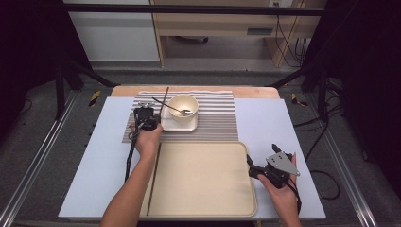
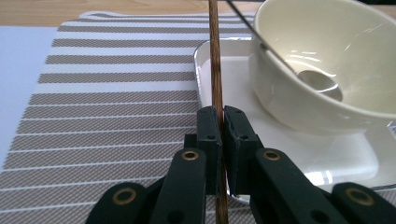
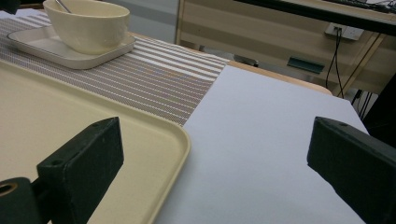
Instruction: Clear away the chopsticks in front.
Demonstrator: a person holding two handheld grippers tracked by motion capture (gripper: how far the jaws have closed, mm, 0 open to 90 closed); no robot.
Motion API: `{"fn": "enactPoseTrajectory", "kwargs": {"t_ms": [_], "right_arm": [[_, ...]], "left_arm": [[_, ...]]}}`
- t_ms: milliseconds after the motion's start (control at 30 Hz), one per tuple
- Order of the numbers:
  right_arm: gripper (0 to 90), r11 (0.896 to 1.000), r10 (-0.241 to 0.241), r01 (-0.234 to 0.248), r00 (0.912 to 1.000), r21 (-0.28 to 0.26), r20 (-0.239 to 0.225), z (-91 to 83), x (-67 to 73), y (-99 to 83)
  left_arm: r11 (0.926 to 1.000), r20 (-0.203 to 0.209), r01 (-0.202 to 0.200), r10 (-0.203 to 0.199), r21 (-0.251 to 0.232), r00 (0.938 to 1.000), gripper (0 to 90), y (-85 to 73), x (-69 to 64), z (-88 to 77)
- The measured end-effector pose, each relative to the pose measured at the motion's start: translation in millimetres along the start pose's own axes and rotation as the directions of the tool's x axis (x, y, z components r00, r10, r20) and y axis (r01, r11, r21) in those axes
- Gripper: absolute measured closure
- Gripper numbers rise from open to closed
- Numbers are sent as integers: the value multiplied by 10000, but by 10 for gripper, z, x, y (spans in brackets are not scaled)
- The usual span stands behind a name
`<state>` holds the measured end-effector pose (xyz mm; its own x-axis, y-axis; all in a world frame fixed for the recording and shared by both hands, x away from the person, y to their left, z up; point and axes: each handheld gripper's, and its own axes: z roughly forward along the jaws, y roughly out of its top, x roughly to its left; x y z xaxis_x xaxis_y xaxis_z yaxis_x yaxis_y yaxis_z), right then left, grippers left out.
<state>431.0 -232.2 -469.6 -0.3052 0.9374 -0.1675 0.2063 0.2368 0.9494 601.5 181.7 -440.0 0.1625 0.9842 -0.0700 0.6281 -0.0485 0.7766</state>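
A cream bowl (image 1: pixel 183 108) with a metal spoon (image 1: pixel 172 108) in it stands on a white square plate (image 1: pixel 189 126) on the striped placemat (image 1: pixel 215 118). My left gripper (image 1: pixel 146 118) is just left of the plate, shut on a brown chopstick (image 1: pixel 163 100) that points away toward the mat's far edge. In the left gripper view the chopstick (image 2: pixel 215 60) runs up between the closed pads (image 2: pixel 208 126), with the bowl (image 2: pixel 327 70) at the right. My right gripper (image 1: pixel 255 165) rests open by the right edge of the beige tray (image 1: pixel 203 189); nothing lies between its fingertips (image 3: pixel 88 158).
A second dark chopstick (image 1: pixel 153 179) lies along the tray's left edge. The tray (image 3: pixel 56 121) sits on a pale sheet (image 1: pixel 283 132) that covers the wooden table. A desk and cables stand beyond the far edge.
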Motion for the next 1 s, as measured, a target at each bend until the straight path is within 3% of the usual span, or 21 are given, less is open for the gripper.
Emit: {"fn": "enactPoseTrajectory", "kwargs": {"t_ms": [667,1000], "right_arm": [[40,9997,-60,55,9998,-242,-188,-21,28,10],[41,9996,-49,42,9996,-282,-263,-19,27,12]], "left_arm": [[9988,-192,410,-415,-256,9990,853,-157,192,-282],[9989,-68,354,-357,-306,9993,854,-225,206,-442]]}}
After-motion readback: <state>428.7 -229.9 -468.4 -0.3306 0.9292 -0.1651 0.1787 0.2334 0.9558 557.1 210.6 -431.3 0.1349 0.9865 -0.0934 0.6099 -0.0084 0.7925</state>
